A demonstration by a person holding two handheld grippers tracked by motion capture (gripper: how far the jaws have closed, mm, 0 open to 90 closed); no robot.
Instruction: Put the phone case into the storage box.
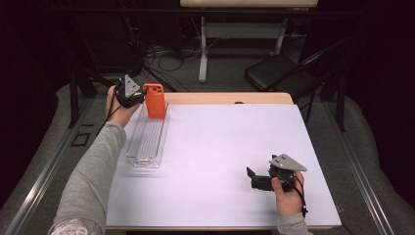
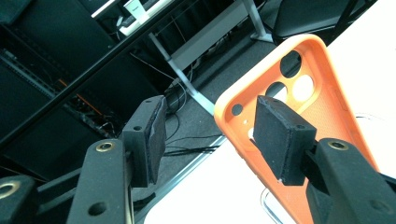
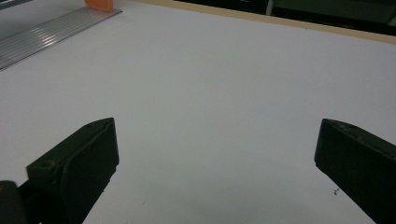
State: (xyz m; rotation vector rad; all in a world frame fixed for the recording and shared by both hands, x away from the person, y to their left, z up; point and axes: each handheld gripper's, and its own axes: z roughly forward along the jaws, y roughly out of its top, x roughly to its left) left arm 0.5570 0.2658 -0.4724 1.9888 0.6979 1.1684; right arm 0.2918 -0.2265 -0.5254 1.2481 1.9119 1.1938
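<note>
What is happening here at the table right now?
A person works at a white table with a claw in each hand. The left claw is open beside an orange phone case, which stands upright at the far end of a clear tray. One pad lies in front of the case; whether it touches cannot be told. The right claw is open over the bare tabletop near the front, with nothing between its jaws.

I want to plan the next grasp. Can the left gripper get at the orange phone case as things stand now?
Probably yes. The left gripper is right beside the phone case, which stands upright at the far end of the clear tray. Its jaws are open, one pad overlapping the case, nothing blocking.
</note>
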